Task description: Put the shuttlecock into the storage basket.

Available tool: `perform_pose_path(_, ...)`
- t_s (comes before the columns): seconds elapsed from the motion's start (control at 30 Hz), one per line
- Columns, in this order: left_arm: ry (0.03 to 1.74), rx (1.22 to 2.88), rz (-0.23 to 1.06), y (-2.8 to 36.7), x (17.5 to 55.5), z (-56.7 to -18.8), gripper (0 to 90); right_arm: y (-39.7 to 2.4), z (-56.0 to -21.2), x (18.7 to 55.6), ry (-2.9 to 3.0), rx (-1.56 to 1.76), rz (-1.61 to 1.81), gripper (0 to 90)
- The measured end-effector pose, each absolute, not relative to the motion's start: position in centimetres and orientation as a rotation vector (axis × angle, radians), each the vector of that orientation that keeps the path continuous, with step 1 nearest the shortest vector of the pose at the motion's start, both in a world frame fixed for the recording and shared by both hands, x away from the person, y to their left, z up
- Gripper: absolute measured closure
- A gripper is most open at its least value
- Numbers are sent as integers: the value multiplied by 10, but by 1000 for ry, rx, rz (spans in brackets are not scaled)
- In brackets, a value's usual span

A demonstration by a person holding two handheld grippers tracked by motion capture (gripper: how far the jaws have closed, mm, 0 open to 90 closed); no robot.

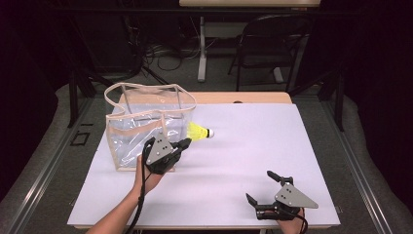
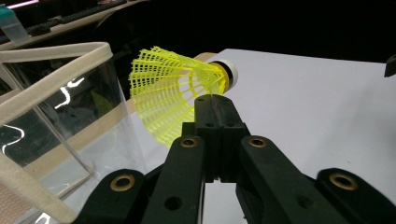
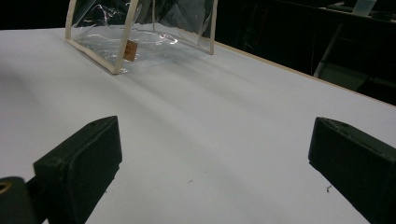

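Observation:
A yellow mesh shuttlecock with a white cork tip hangs just right of a clear plastic tote bag with beige trim. My left gripper is shut on the edge of its skirt. In the left gripper view the shuttlecock fans out beyond the closed left gripper, cork pointing away, with the bag's rim to the left. My right gripper rests low near the table's front right, open and holding nothing. In the right gripper view the right gripper faces bare table, and the bag stands far ahead.
A white sheet covers the table top, with a wooden strip along its far edge. A dark chair and a table leg stand on the floor behind. The bag stands upright with its mouth open.

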State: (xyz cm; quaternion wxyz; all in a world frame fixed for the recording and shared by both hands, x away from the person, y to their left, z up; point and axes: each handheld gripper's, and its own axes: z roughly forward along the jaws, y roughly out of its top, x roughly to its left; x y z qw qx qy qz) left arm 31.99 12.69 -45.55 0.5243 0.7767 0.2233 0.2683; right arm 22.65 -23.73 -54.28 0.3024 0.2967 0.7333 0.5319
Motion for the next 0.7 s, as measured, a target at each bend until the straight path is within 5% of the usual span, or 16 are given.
perform_pose_path(0.7, 515, 1837, 683, 129, 324, -439, 900, -237, -543, 226, 1946, 783, 1407, 23)
